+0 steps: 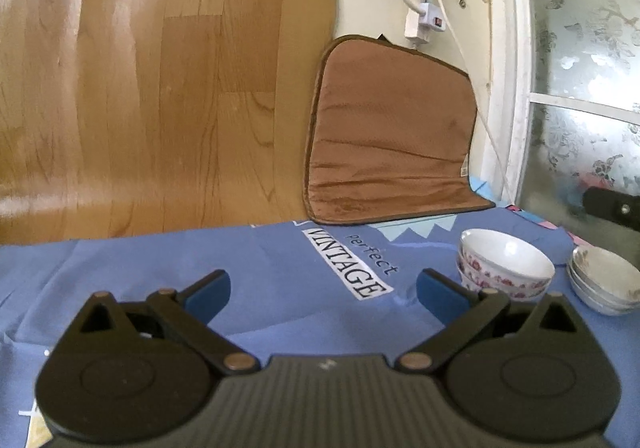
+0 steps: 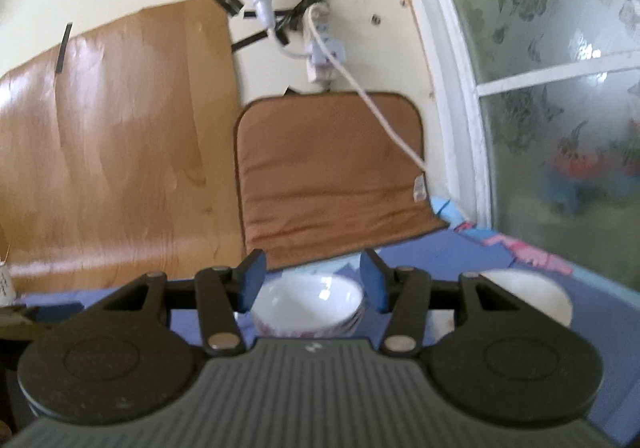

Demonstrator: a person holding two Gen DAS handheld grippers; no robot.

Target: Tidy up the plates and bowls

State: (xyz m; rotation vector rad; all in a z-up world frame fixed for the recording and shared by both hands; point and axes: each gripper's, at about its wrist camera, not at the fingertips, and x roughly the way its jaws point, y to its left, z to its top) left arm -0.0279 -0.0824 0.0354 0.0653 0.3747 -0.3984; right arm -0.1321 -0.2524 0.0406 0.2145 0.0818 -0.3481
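Observation:
Two stacked white bowls with a red flower pattern (image 1: 505, 268) stand on the blue cloth at the right. Just right of them sits a low stack of shallow white plates (image 1: 604, 282). My left gripper (image 1: 324, 294) hovers over the cloth to the left of the bowls, open wide, with nothing between its blue pads. In the right wrist view the bowl stack (image 2: 308, 304) lies beyond and below my right gripper (image 2: 313, 282), framed by its pads and apart from them; the jaws stand open. The plates (image 2: 532, 296) show behind its right finger.
A blue printed cloth (image 1: 160, 268) covers the table. A brown cushion (image 1: 392, 144) leans on the wall behind the bowls, beside a wood-pattern sheet (image 1: 140, 88). A power strip with a cable (image 1: 420, 12) hangs above. A frosted window (image 1: 584, 88) closes the right side.

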